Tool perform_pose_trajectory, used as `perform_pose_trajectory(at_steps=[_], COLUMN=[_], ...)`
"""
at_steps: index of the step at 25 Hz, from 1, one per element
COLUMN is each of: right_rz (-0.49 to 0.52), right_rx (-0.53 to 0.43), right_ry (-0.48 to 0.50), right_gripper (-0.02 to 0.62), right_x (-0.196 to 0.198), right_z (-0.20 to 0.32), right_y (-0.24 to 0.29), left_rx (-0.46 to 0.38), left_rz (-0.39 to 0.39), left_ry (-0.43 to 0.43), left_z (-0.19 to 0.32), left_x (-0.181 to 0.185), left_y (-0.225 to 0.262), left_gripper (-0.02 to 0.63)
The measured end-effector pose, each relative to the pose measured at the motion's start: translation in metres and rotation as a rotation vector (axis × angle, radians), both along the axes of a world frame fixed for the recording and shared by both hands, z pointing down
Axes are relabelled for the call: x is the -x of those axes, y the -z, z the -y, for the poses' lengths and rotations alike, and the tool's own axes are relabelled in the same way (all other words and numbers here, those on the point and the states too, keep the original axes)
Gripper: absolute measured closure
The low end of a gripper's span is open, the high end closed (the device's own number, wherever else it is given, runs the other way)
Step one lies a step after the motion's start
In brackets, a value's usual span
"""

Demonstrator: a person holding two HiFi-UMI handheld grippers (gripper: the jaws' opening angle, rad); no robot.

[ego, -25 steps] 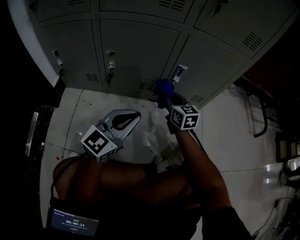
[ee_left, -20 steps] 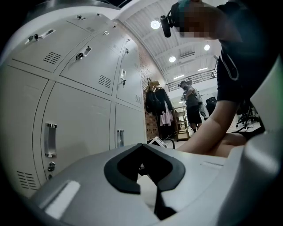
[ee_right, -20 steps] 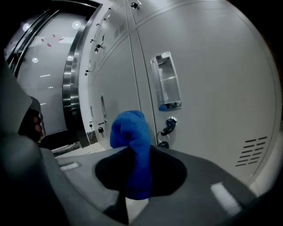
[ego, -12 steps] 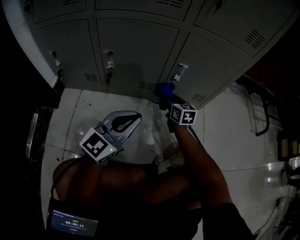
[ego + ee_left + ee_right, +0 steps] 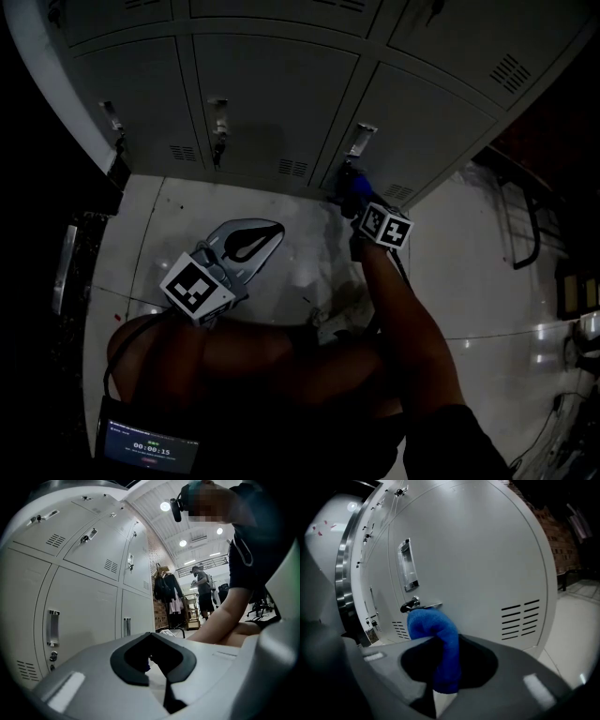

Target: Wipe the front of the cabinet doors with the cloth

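Head view shows my right tongs (image 5: pixel 354 195) extended to the lower part of the cabinet's right-hand door (image 5: pixel 427 117), with the marker cube (image 5: pixel 386 227) just behind them and my forearm (image 5: pixel 412 328) running back toward the bottom edge. Right gripper view confirms that these tongs are pinching the blue cloth (image 5: pixel 438 637): the jaws are pressed on its lower end, and the free end arches up and forward over them. The arched end sits at the door face (image 5: pixel 487 559), directly below the latch lever (image 5: pixel 411 604) and beneath the recessed handle (image 5: pixel 407 565); the vent slots (image 5: pixel 520 619) lie to its right. I cannot confirm actual contact between cloth and door from either view. My left tongs (image 5: pixel 251 238) hover low over the pale floor (image 5: pixel 187 202), well apart from the doors, pointing toward the middle door (image 5: pixel 272 103). Left gripper view shows their jaws pressed together at the tips, with nothing held in the dark opening behind them, and a row of grey doors (image 5: pixel 84 606) to their left. A small screen with a timer (image 5: pixel 150 448) is visible at the lower left of the head view.
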State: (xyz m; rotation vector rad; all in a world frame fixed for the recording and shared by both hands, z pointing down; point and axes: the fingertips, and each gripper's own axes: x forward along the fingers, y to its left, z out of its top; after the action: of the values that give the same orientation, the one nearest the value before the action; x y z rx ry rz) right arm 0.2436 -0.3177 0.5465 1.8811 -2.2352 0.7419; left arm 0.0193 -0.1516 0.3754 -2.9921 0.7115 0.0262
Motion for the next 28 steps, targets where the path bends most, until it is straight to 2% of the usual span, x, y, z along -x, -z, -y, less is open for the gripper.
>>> perform_pose_trajectory(at_steps=[3,7,12,17,21,28], right_rz=[-0.028,-0.033,-0.085,-0.17,-0.283,-0.275], right_rx=[0.001,0.007,0.029,0.023,0.013,0.022], right_ry=[-0.015,-0.07,-0.116,-0.171,-0.16,-0.177], right_gripper=[0.514,0.514,0.514,0.514,0.514,0.514], right_x=[-0.013,-0.036,-0.065,-0.108,-0.131,-0.14], right_z=[-0.001,-0.005,-0.013,-0.02,-0.021,-0.022], right_y=[0.0,-0.001,0.002,0.007,0.011,0.011], left_rx=[0.009,-0.027,-0.007,-0.022,-0.022,-0.018], left_rz=[-0.006,-0.009,-0.001,0.004,0.001,0.002], left_ry=[-0.002,0.001,0.005,-0.002,0.001,-0.003], left_z=[-0.001,0.001,0.0,-0.002,-0.001,0.0], left_x=[0.0,0.0,0.001,-0.001,0.0,0.001], left_y=[0.004,0.004,0.002,0.003,0.001,0.002], left_gripper=[0.6,0.6,0.6,0.6,0.6,0.6])
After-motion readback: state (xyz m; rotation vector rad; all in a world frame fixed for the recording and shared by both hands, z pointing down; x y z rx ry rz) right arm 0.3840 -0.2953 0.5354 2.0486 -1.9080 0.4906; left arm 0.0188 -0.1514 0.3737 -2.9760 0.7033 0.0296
